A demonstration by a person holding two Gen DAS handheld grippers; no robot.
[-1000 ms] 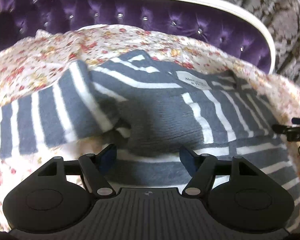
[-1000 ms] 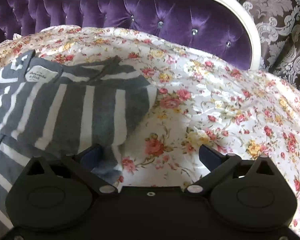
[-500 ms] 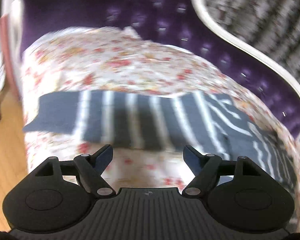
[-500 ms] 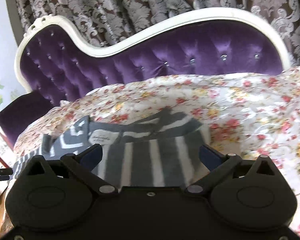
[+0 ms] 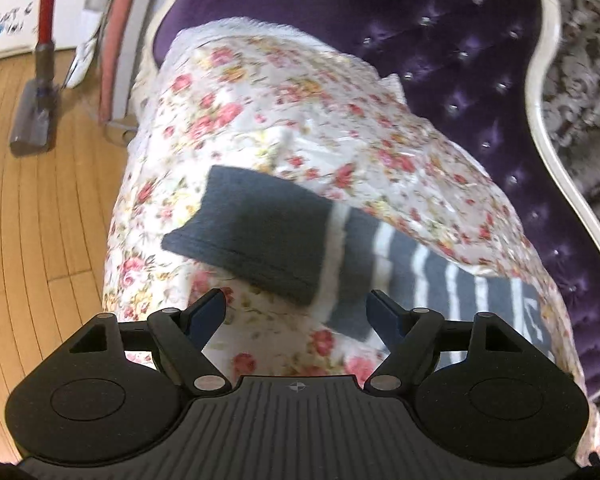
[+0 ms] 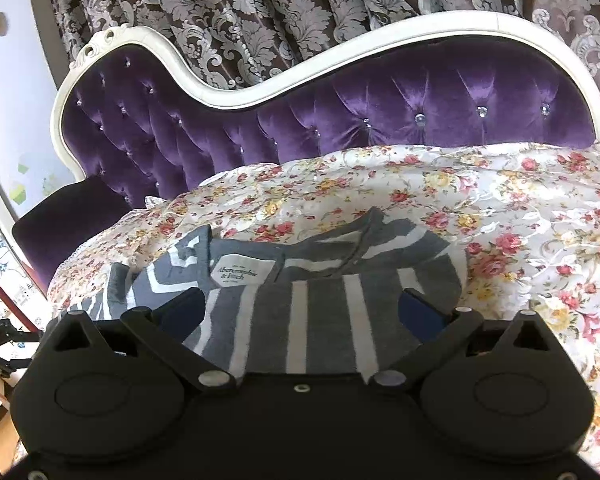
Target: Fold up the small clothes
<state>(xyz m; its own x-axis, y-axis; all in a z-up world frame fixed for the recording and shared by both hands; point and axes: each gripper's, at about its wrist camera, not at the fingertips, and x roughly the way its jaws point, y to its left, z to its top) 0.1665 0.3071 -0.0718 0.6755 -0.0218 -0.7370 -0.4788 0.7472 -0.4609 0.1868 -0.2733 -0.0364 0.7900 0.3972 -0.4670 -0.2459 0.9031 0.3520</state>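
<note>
A grey sweater with white stripes [image 6: 324, 304] lies on the floral cover [image 6: 520, 248] of a purple sofa, its neck label [image 6: 238, 274] facing up. In the left wrist view its sleeve [image 5: 268, 236] stretches out flat toward the sofa's end, dark cuff farthest out. My left gripper [image 5: 296, 314] is open and empty, just short of the sleeve. My right gripper [image 6: 304, 312] is open and empty, jaws wide over the sweater's body below the collar.
The tufted purple backrest with a white frame [image 6: 340, 120] rises behind the sweater, patterned curtains behind it. In the left wrist view, wooden floor [image 5: 32, 240] lies past the sofa's end, with a vacuum head [image 5: 34, 120] and a red pole [image 5: 46, 0].
My left gripper has swung left from the sweater's body to the outstretched sleeve. My right gripper has pulled back from the sweater's right edge and tilted up, now over its body.
</note>
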